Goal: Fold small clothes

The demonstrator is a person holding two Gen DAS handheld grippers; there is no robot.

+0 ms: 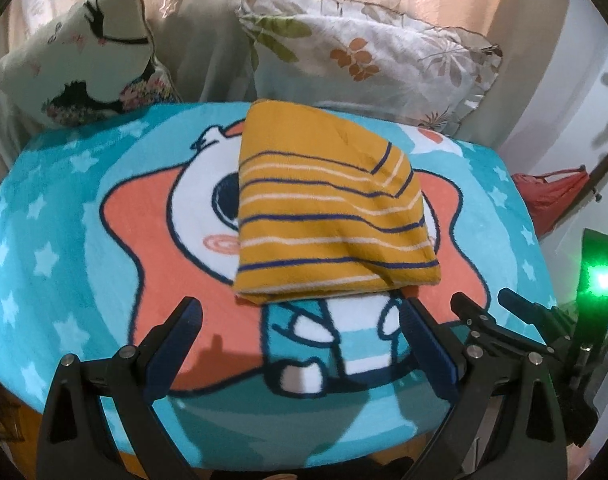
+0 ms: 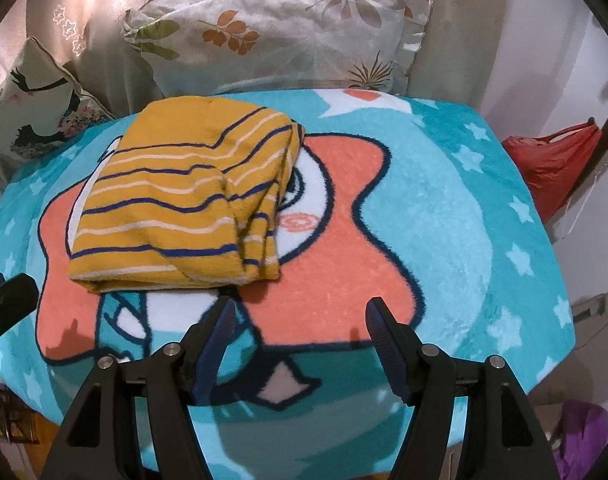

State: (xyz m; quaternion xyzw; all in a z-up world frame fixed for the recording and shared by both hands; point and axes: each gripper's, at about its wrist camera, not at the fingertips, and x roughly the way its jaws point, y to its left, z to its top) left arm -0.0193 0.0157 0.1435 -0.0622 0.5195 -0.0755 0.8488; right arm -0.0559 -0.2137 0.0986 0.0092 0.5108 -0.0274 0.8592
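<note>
Both black two-finger tongs, left and right, are hanging released and empty just short of the folded mustard-yellow striped fleece garment, whose long axis is running away from them, left nearer.

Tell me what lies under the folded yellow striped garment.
The yellow striped garment rests on the turquoise cartoon blanket, covering part of the white character's face on the orange star. Anything between the folds is hidden.
</note>
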